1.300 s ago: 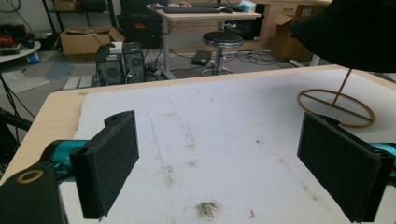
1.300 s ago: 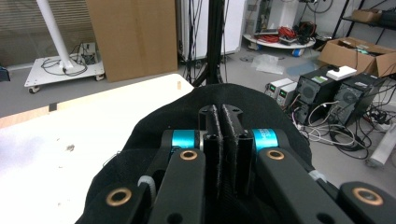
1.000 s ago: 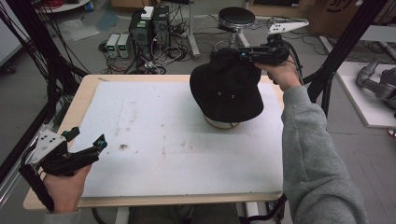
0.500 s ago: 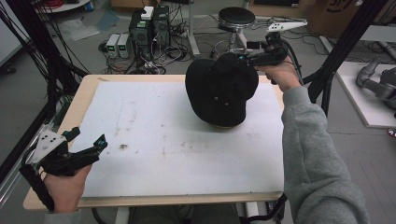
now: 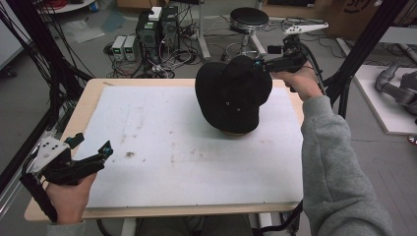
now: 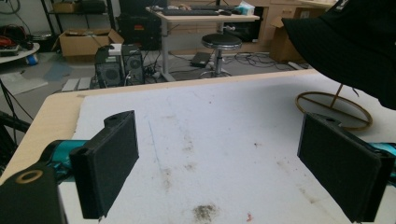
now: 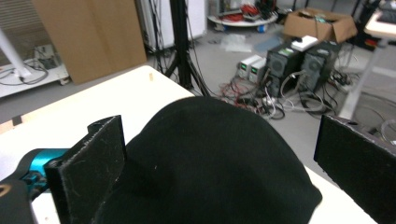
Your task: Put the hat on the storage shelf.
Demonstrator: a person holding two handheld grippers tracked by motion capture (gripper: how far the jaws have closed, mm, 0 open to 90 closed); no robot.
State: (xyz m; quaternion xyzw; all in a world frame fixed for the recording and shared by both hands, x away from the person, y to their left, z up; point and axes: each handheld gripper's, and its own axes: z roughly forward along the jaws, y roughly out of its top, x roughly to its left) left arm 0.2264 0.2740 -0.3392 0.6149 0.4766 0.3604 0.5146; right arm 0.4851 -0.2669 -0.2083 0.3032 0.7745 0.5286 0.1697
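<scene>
Landmark: we place everything from the black hat (image 5: 233,96), a soft, round-crowned fabric shape over the far right part of the white mat (image 5: 162,147)
Stand: in the left gripper view we see a thin brass-coloured wire ring and stem (image 6: 334,109) under the hat's brim; from above the hat hides nearly all of it
Right gripper (image 5: 260,63): at the hat's far right edge; in its own view the jaws stand wide apart with the crown between them; we cannot tell if they touch the fabric
Left gripper (image 5: 91,152): well apart from the hat, near left; jaws wide, holding nothing; flat black pads
</scene>
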